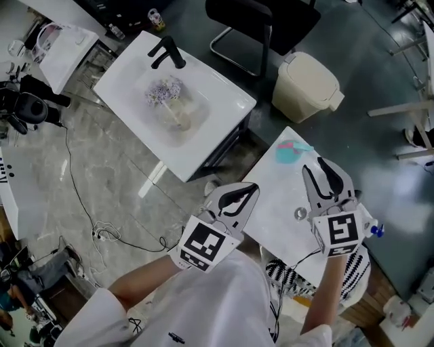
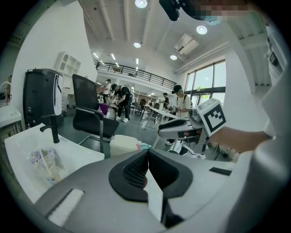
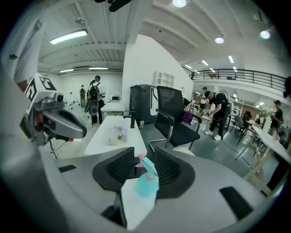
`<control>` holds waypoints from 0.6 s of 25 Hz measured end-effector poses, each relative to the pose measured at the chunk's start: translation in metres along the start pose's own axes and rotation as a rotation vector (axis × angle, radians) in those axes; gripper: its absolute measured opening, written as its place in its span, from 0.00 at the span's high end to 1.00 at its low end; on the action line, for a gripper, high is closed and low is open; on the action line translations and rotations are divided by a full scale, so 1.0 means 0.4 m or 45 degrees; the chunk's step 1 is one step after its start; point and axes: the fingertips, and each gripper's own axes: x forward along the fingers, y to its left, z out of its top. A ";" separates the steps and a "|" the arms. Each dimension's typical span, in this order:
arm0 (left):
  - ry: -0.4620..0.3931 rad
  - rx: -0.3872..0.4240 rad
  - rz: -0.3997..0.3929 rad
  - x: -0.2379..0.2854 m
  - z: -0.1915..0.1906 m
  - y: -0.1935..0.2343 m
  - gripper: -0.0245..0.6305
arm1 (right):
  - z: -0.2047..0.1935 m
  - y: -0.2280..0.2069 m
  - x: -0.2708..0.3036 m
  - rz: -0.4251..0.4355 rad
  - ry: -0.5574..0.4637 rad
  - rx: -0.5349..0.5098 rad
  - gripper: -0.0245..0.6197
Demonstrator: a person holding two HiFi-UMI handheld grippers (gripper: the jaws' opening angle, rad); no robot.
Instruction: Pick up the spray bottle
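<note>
The teal spray bottle (image 1: 291, 152) with a pink trigger stands upright at the far end of a small white table (image 1: 278, 196). My right gripper (image 1: 313, 165) hovers over that table, open, pointing at the bottle. In the right gripper view the bottle (image 3: 147, 179) shows in the gap of the right gripper (image 3: 144, 157), and the pads do not touch it. My left gripper (image 1: 245, 192) is shut and empty at the table's left edge. In the left gripper view the left gripper (image 2: 148, 152) has its jaws meeting, and the right gripper (image 2: 175, 129) shows beyond them.
A white sink counter (image 1: 224, 95) with a black faucet (image 1: 167, 51) and a cup (image 1: 166, 95) in its basin lies to the left. A beige bin (image 1: 308, 85) and a black chair (image 1: 261, 20) stand beyond the table. A small metal ring (image 1: 300, 214) lies on the table. Cables (image 1: 102, 234) trail over the floor.
</note>
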 end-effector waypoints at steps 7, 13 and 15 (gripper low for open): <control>0.021 -0.010 -0.023 0.060 -0.004 0.031 0.95 | -0.042 -0.044 0.092 0.118 0.138 -0.120 0.76; 0.040 -0.033 -0.024 0.083 -0.016 0.046 0.95 | -0.085 -0.041 0.131 0.284 0.237 -0.253 0.74; 0.047 -0.043 -0.020 0.085 -0.022 0.054 0.95 | -0.102 -0.038 0.143 0.331 0.263 -0.295 0.74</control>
